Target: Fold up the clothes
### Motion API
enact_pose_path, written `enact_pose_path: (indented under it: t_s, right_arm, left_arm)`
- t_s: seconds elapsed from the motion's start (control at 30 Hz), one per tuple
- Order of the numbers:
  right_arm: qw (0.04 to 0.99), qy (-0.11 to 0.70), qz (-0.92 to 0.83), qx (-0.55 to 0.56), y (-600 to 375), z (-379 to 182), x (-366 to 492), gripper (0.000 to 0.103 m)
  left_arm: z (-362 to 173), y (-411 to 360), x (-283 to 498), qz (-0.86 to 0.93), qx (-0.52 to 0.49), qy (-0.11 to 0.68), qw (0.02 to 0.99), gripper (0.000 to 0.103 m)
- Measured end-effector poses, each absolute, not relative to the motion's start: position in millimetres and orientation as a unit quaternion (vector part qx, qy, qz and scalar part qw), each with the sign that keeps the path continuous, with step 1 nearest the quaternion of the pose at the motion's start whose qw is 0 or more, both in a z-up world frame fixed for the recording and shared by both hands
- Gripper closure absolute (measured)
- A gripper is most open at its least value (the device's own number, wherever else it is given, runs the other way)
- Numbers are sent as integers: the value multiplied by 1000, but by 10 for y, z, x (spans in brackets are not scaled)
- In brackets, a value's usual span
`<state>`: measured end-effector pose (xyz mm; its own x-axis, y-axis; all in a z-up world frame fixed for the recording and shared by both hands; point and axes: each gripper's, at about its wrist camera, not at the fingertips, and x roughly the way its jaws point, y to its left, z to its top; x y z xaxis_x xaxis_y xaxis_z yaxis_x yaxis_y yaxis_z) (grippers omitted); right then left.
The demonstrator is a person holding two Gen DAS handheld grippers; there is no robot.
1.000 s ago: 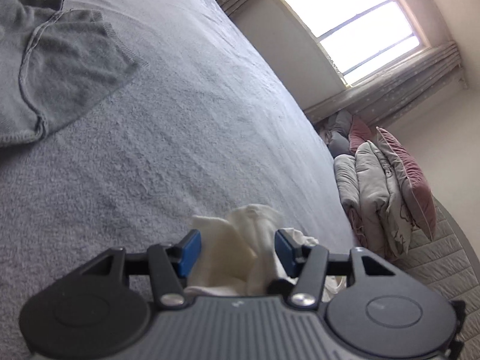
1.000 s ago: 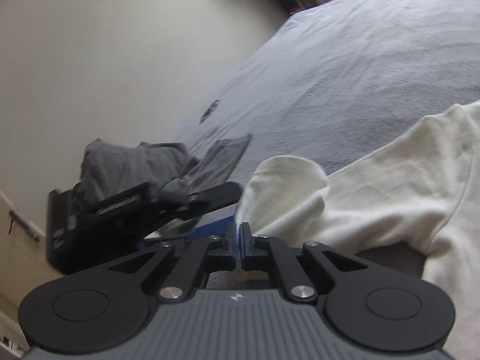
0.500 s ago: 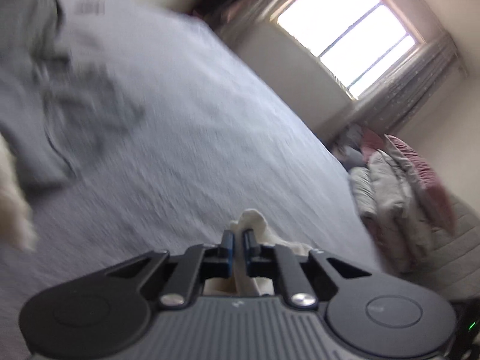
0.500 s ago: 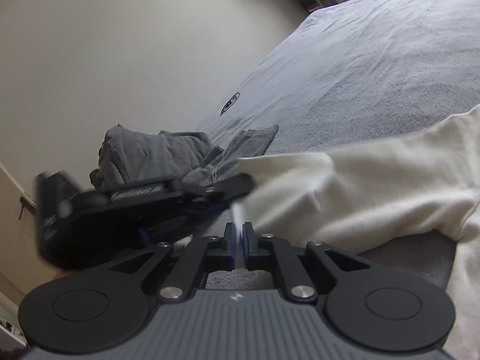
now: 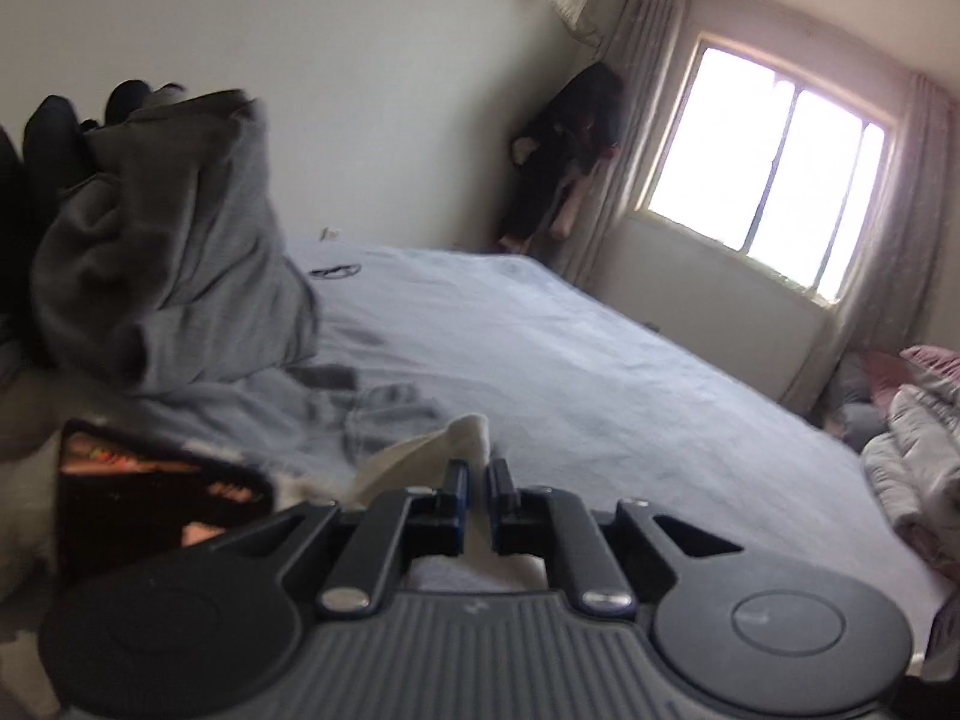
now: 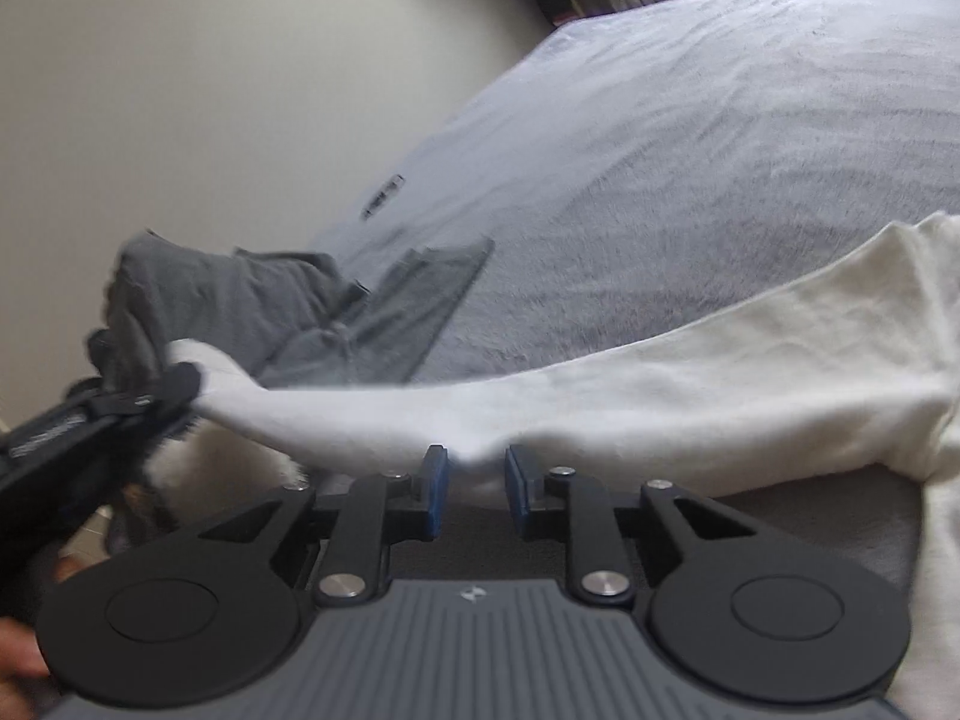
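Left claw point(image 5: 474, 501) clenched on the cuff of a cream fleece sweatshirt sleeve point(image 6: 600, 396), which stretches sideways over the pale grey bed point(image 6: 690, 150), its fold sagging between the right claw's point(image 6: 470, 492) opening jaws, pads clear.

Readable text: none | left gripper point(image 6: 120, 414) side lettering: blurred, unreadable | small dark label on bedspread point(image 6: 690, 150), beyond gripper: illegible
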<state>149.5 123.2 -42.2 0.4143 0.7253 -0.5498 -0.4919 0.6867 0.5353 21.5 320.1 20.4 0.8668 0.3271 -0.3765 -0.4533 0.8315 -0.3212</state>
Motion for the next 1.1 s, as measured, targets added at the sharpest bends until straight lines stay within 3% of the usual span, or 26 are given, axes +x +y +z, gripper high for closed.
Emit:
enact_pose_path:
  t_s: [0.17,0.37,0.7,0.9,1.1]
  right_arm:
    - [838,405,359,74,1508,-565,1444,78]
    - [837,391,373,88,1370,-360,1443,78]
    - [892,383,227,83,424,-399,1803,78]
    - [898,379,223,11,638,-570,1619,73]
    - [889,367,269,-46,732,-408,1566,72]
  left_arm:
    - [203,3181,170,224,-194,151,943,95]
    - [371,3142,73,225,-172,106,953,88]
    - [-158,2622,736,89,-134,279,947,88]
    - [-443,2535,1096,102,-104,360,922,88]
    - [-342,2588,1102,131,-104,366,915,88]
